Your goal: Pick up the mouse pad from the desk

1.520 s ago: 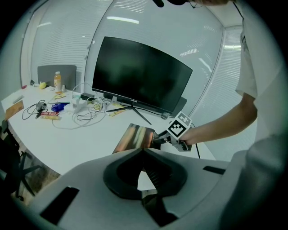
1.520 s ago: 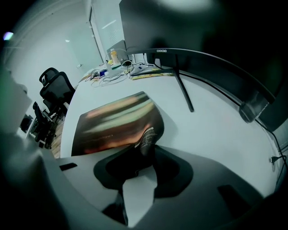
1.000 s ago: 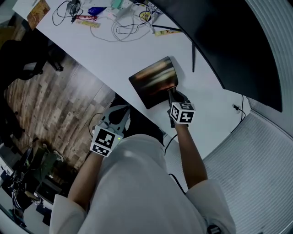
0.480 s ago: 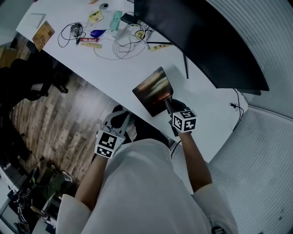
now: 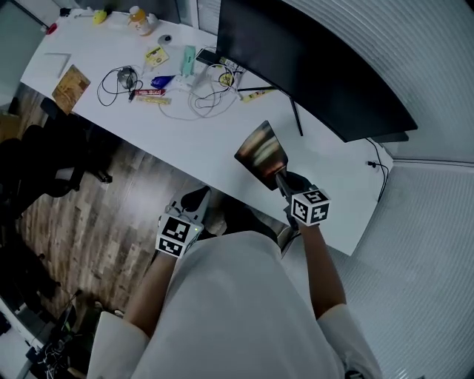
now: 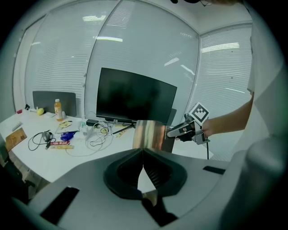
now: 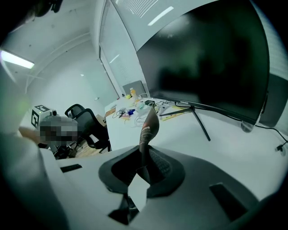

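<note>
The mouse pad, dark with a glossy brown print, hangs tilted above the white desk, and my right gripper is shut on its near edge. In the right gripper view the pad stands edge-on and curls up out of the closed jaws of the right gripper. My left gripper sits off the desk's front edge, over the floor, shut with nothing in it. The left gripper view shows its jaws meeting in a line at the left gripper, with the lifted pad and the right gripper beyond.
A large black monitor stands on thin legs behind the pad. Tangled cables, small packets, a bottle and a brown card lie on the desk's left half. A black office chair stands on the wooden floor.
The right gripper has risen with the mouse pad, which has come off the desk and tilted up. The left gripper has lifted slightly. The head view now takes in more of the desk.
</note>
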The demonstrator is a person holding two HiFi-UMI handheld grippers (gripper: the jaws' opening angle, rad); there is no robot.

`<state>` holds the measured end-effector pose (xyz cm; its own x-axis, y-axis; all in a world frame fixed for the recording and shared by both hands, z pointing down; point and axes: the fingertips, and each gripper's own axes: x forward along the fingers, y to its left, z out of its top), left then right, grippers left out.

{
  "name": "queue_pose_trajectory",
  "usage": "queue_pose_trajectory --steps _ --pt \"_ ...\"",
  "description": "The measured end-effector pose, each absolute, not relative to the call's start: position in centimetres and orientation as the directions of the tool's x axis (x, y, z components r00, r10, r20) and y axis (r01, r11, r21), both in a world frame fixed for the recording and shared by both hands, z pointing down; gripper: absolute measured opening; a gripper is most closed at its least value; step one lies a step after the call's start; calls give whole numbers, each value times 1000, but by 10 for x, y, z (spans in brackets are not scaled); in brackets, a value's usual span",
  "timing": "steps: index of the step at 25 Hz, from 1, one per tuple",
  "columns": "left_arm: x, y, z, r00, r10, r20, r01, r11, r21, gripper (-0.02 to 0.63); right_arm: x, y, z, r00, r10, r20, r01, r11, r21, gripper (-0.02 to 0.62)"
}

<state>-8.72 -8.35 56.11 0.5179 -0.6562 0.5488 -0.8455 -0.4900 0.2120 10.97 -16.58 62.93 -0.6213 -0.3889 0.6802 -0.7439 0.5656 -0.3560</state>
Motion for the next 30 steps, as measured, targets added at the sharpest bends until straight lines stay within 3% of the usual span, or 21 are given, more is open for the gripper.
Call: queue_pose_trajectory --steps 19,30 --pt "-159 -55 531 706 -533 466 -678 -698 229 18 86 -98 530 -503 -668 549 -859 318 -400 49" --pt "-133 -55 526 785 -421 455 -556 -802 218 18 118 -54 483 -359 -810 464 -915 207 -346 49"
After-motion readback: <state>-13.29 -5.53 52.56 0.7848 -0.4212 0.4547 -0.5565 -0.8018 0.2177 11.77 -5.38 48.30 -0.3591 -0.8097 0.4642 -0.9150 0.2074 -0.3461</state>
